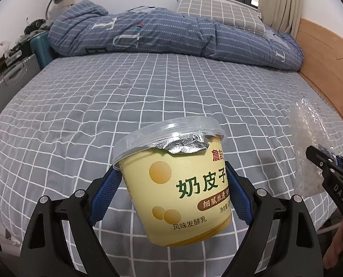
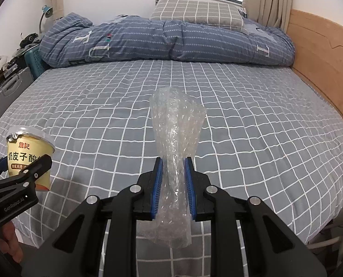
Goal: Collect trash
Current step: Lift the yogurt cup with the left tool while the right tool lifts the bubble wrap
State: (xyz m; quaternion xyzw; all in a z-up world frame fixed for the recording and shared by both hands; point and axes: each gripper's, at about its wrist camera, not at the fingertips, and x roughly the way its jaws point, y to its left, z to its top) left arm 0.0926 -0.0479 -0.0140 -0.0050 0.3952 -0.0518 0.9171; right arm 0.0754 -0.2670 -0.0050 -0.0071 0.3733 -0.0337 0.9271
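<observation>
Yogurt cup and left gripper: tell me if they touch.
Touching. The left wrist view shows both blue pads pressed against the yogurt cup held in the left gripper.

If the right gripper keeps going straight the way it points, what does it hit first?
Probably the checked bedsheet: the right gripper, shut on the bubble wrap, points slightly downward across the bed, well short of the folded quilt. Depth is uncertain.

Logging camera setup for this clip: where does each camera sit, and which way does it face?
Left wrist: on the left hand-held gripper, facing across the bed toward the window; its fingers clamp a cup.
Right wrist: on the right hand-held gripper, facing likewise; clamps a plastic wrap.
Both show bed, duvet, and the other gripper.
</observation>
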